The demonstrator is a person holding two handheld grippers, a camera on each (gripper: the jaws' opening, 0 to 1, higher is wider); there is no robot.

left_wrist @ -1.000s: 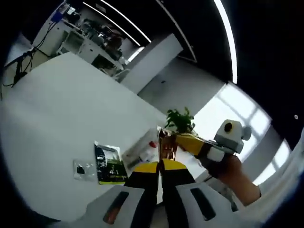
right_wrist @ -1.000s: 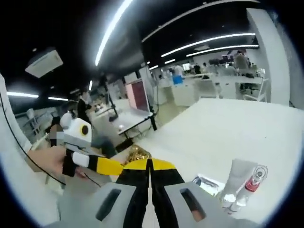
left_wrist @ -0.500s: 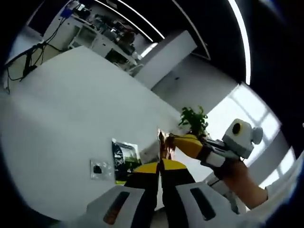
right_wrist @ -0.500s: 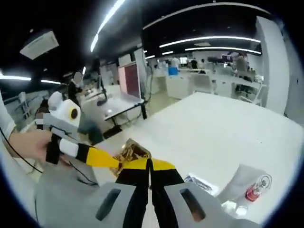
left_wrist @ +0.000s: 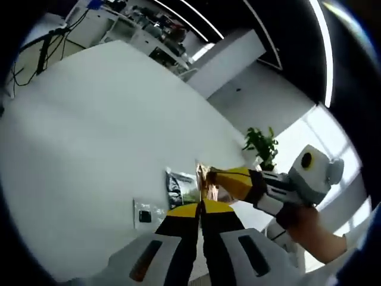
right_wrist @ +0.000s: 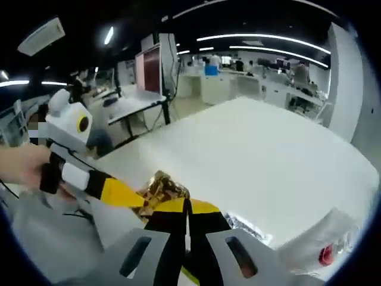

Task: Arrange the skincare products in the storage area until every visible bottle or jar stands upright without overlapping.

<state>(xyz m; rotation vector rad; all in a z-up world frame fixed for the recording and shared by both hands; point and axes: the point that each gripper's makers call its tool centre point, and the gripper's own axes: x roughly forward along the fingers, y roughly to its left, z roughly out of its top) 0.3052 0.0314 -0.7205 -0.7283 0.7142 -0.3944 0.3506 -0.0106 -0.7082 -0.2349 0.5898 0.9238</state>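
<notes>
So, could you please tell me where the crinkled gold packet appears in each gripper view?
Left gripper view: the gold packet sits just above centre-bottom, pinched between the tips of both hand-held grippers.
Right gripper view: the gold packet is left of centre, low, at the same meeting point.
Shared landmark: the white table behind it.

White table [left_wrist: 89, 119] with a dark sachet [left_wrist: 180, 186] and small packet [left_wrist: 144, 213]
</notes>
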